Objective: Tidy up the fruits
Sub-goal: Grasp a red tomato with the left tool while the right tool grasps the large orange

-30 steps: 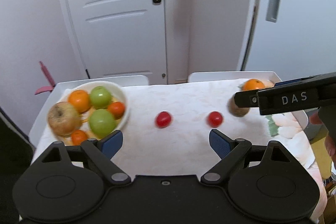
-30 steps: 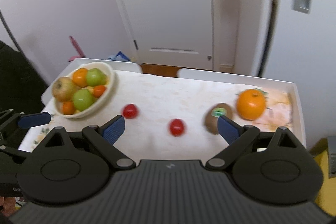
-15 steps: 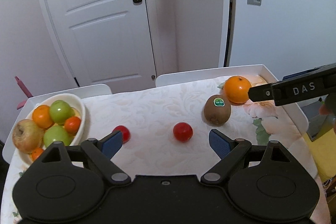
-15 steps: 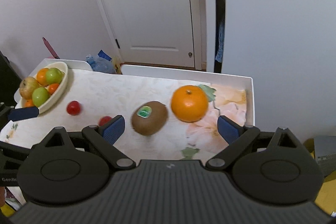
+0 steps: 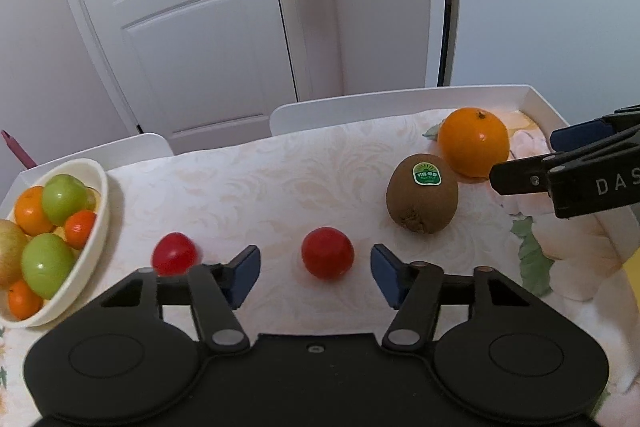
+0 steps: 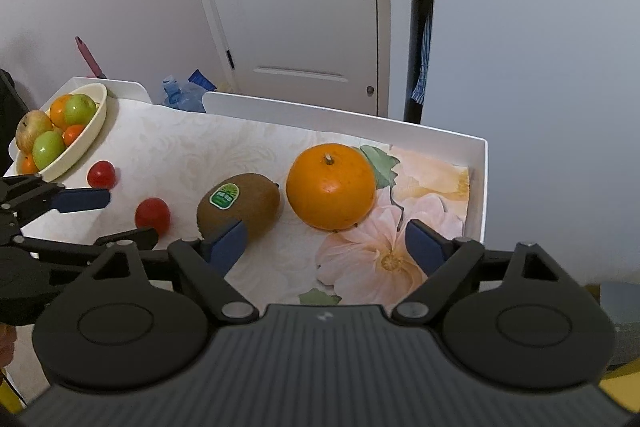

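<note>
The tomato [image 5: 327, 253] nearer the middle of the table lay between the blue pads of the left gripper [image 5: 315, 273], whose jaws were closing with a visible gap on each side of it, so nothing was gripped yet. It looked small, round, smooth and probably light, with a thin skin that a hard pinch could split, so it likely wanted a gentle squeeze across its widest part, low enough that it would not pop out from between the pads. A second tomato [image 5: 175, 258] lay just to its left, near the bowl.

To the right and farther off, the kiwi [image 6: 238, 206] lay on its side with its sticker up, almost touching the orange [image 6: 331, 185]. The kiwi seemed fuzzy and fairly firm, easy to hold across its short width. The orange looked the heaviest and widest piece, with a dimpled rind that should give some grip, and it would probably need the jaws near their widest, taken across its middle. The right gripper [image 6: 327, 246] stood wide apart and empty just short of the orange, with its left pad in front of the kiwi.

The bowl [image 5: 94, 243] sat at the far left edge of the table [image 5: 256, 179], already holding apples and small oranges, with some room left on top.
</note>
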